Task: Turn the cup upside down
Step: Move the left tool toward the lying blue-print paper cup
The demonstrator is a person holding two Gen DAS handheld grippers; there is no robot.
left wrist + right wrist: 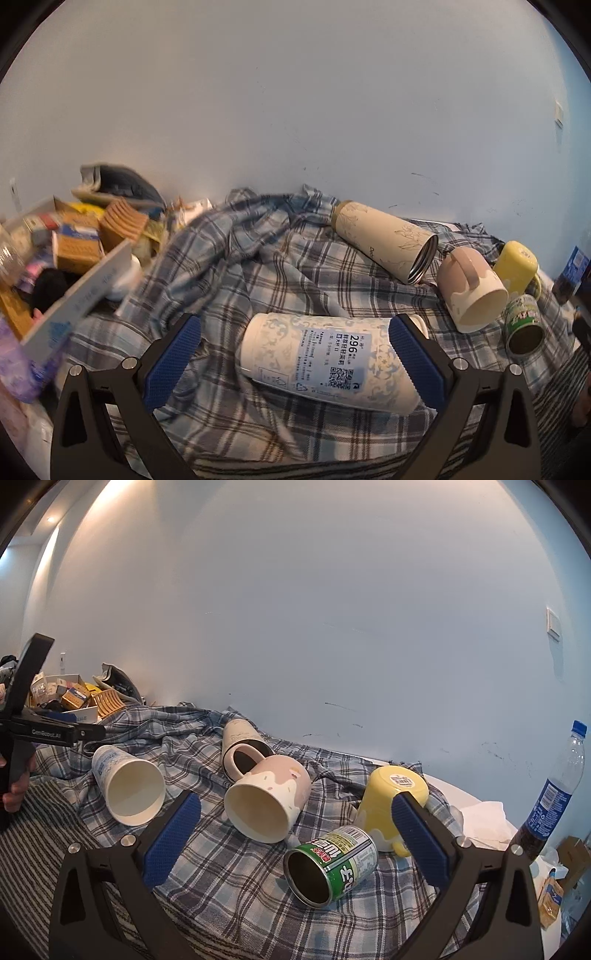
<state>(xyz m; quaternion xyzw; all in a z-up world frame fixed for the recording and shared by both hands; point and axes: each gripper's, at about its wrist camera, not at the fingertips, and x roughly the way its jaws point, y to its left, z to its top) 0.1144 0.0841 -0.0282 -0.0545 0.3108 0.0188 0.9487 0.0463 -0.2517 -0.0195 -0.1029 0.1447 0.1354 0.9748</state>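
Observation:
A white paper cup (325,360) with a blue printed label lies on its side on the plaid cloth (236,280), between the open jaws of my left gripper (293,332); it also shows in the right wrist view (125,786), mouth toward the camera. A pink and cream mug (266,799) lies on its side, also in the left wrist view (474,291). A yellow mug (391,801) stands upside down. An open green can (332,862) lies on its side between the jaws of my open right gripper (295,812).
A cream thermos (388,240) lies on its side at the back. A box of clutter (55,258) stands at the left. A cola bottle (554,790) stands at the right, with a small carton (550,897) below it. The wall is close behind.

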